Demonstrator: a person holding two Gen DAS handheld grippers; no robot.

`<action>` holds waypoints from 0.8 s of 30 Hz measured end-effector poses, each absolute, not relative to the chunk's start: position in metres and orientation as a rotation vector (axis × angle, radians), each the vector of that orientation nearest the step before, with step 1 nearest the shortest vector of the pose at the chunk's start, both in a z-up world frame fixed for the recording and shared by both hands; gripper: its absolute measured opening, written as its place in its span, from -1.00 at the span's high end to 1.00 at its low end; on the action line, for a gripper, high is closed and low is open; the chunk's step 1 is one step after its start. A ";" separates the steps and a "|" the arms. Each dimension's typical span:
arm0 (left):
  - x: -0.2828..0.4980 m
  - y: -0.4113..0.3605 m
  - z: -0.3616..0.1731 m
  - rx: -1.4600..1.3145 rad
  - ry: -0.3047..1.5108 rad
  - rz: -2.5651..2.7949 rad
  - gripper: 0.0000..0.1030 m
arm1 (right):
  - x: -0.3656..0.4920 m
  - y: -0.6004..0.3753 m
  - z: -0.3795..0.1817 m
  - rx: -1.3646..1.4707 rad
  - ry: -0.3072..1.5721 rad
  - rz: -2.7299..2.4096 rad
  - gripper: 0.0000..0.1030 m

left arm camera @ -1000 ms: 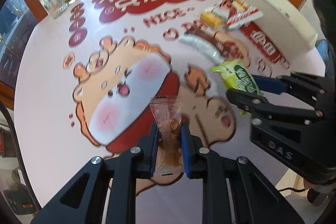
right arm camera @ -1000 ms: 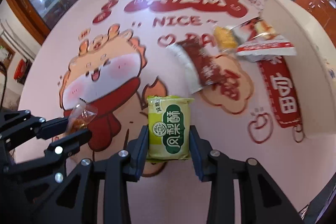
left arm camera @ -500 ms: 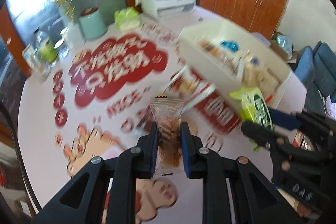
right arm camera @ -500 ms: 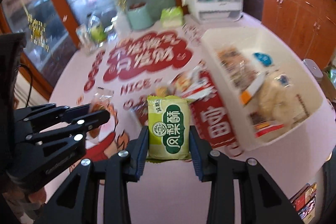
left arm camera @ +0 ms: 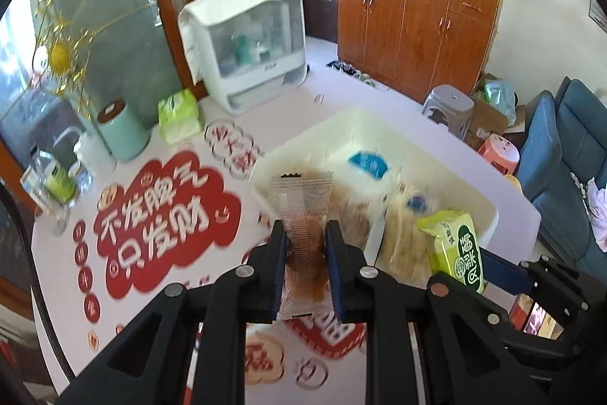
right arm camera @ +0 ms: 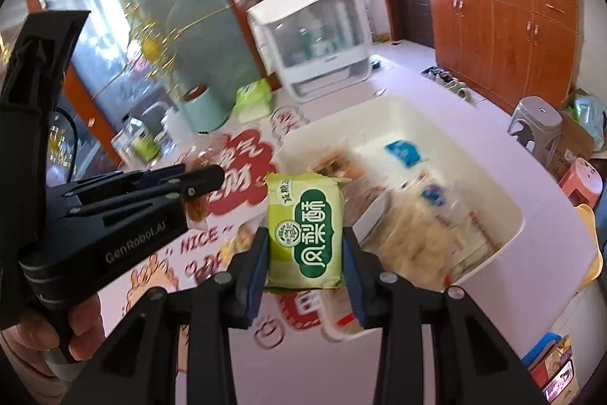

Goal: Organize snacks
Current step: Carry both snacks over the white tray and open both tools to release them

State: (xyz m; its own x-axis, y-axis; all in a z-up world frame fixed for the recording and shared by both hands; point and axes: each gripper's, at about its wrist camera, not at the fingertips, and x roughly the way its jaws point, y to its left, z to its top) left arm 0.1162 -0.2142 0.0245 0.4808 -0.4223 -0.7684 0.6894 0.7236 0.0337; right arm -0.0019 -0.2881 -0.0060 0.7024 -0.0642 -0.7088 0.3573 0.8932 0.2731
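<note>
My left gripper [left arm camera: 305, 230] is shut on a clear packet with a brown snack [left arm camera: 303, 215] and holds it in the air at the near left rim of the white bin [left arm camera: 383, 128]. My right gripper [right arm camera: 305, 241] is shut on a green pineapple-cake packet [right arm camera: 305, 234], held above the table just left of the bin [right arm camera: 409, 112]. The bin holds several snack packets, a blue one [left arm camera: 368, 163] among them. The right gripper with its green packet [left arm camera: 455, 245] shows at the right of the left wrist view. The left gripper [right arm camera: 205, 183] shows at the left of the right wrist view.
The table [left arm camera: 57, 310] has a pink cover with red lettering. At its far side stand a white dish cabinet [left arm camera: 246, 52], a green tissue pack [left arm camera: 178, 116], a mint canister [left arm camera: 121, 131] and bottles [left arm camera: 53, 177]. Stools [left arm camera: 449, 109] and a blue sofa [left arm camera: 561, 169] are beyond the bin.
Both grippers have lifted from the table and swung right toward the white bin, each keeping its packet. The bin's inside has come into view.
</note>
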 end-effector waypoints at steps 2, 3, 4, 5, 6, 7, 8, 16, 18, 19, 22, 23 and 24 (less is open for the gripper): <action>0.121 -0.229 0.027 0.369 0.814 -0.689 0.65 | 0.001 -0.302 -0.004 0.426 0.750 -0.257 0.28; 0.124 -0.236 0.028 0.370 0.814 -0.685 0.65 | 0.002 -0.312 -0.003 0.437 0.743 -0.266 0.28; 0.127 -0.243 0.029 0.371 0.814 -0.682 0.65 | 0.003 -0.322 -0.002 0.448 0.737 -0.276 0.28; 0.130 -0.250 0.029 0.371 0.814 -0.679 0.65 | 0.005 -0.327 -0.002 0.455 0.735 -0.282 0.28; 0.132 -0.255 0.029 0.373 0.813 -0.675 0.65 | 0.006 -0.335 -0.002 0.464 0.733 -0.290 0.28; 0.136 -0.263 0.028 0.377 0.814 -0.668 0.65 | 0.008 -0.342 -0.003 0.473 0.730 -0.295 0.28; 0.138 -0.268 0.026 0.378 0.816 -0.664 0.65 | 0.010 -0.348 -0.003 0.481 0.728 -0.300 0.28; 0.157 -0.301 -0.001 0.407 0.860 -0.627 0.65 | 0.023 -0.385 -0.022 0.540 0.751 -0.333 0.28; 0.160 -0.308 -0.011 0.420 0.874 -0.621 0.65 | 0.026 -0.390 -0.029 0.551 0.768 -0.336 0.28; 0.161 -0.311 -0.016 0.426 0.881 -0.618 0.65 | 0.027 -0.392 -0.033 0.554 0.778 -0.338 0.28; 0.164 -0.318 -0.028 0.440 0.900 -0.612 0.65 | 0.030 -0.397 -0.043 0.563 0.803 -0.343 0.28; 0.165 -0.320 -0.031 0.443 0.906 -0.611 0.65 | 0.031 -0.399 -0.046 0.566 0.812 -0.345 0.28; 0.166 -0.321 -0.035 0.447 0.911 -0.610 0.65 | 0.032 -0.400 -0.048 0.568 0.817 -0.346 0.28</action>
